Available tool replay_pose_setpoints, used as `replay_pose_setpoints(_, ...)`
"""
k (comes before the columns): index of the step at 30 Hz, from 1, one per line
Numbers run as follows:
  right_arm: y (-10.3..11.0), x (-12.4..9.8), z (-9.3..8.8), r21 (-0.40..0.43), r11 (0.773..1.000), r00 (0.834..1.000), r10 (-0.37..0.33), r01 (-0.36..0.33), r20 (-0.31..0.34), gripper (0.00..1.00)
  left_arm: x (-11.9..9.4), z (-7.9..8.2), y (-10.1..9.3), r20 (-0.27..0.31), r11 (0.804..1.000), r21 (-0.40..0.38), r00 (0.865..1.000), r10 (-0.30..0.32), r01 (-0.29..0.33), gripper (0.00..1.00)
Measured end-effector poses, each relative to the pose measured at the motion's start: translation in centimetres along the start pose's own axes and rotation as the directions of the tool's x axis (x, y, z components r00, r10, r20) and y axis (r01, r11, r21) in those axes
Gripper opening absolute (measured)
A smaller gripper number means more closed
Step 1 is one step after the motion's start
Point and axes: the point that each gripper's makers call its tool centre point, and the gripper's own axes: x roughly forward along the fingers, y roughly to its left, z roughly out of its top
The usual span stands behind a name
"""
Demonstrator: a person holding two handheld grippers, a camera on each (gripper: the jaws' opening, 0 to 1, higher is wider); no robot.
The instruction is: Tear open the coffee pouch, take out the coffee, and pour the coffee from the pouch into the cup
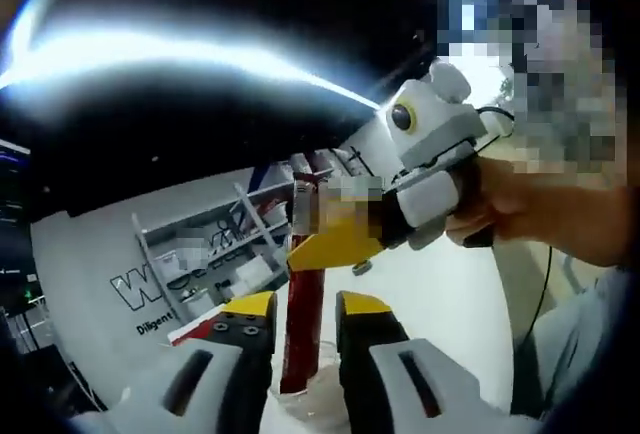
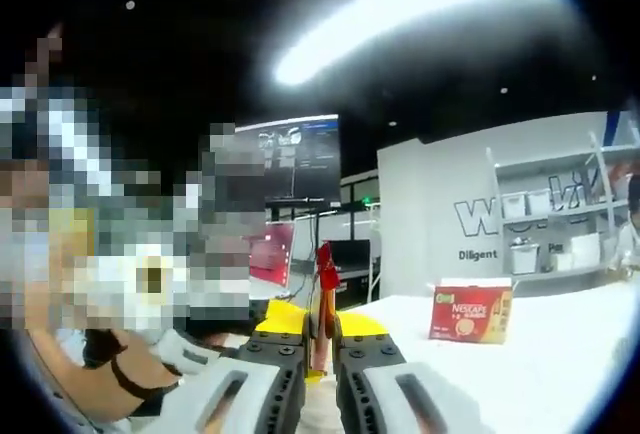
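White table with a coffee carton standing on it.
The white table spreads pale and smooth across the lower right of the right gripper view; a red and yellow coffee box stands upright on it, well back from the near edge. In the left gripper view the same white table surface lies beyond the jaws, in front of a white wall.
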Motion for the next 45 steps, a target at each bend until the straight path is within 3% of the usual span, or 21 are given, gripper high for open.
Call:
replay_pose_setpoints(3,-0.1,-0.3,0.4,-0.007,1.000,1.000,-0.011,0.011,0.011,0.10,-0.2,0.0,0.6,-0.003,0.999,0.013,0.999,0.034,-0.034,0.24)
replay_pose_setpoints(5,-0.2,-0.5,0.9,-0.016,1.000,0.999,-0.027,0.027,0.032,0.10,-0.2,0.2,0.7,0.034,0.999,-0.027,0.999,0.037,-0.036,0.23)
replay_pose_setpoints(8,-0.4,-0.9,1.4,0.008,0.999,0.997,-0.037,0.037,0.072,0.10,-0.2,-0.1,0.6,0.020,0.999,0.007,0.999,0.047,-0.048,0.23)
replay_pose_setpoints(21,0.2,-0.7,1.0,-0.001,0.999,0.998,-0.037,0.037,0.058,0.10,-0.6,0.4,-0.3,0.030,0.990,0.106,0.995,0.090,-0.093,0.18)
replay_pose_setpoints(33,-0.4,-1.4,0.5,-0.006,0.999,0.997,-0.044,0.045,0.064,0.11,0.0,0.2,-1.1,0.023,0.988,0.119,0.996,0.092,-0.094,0.17)
replay_pose_setpoints(45,-0.9,-3.4,3.0,0.037,0.999,0.984,-0.016,0.009,0.177,0.14,0.1,0.0,-0.8,0.012,0.989,0.108,0.995,0.095,-0.096,0.15)
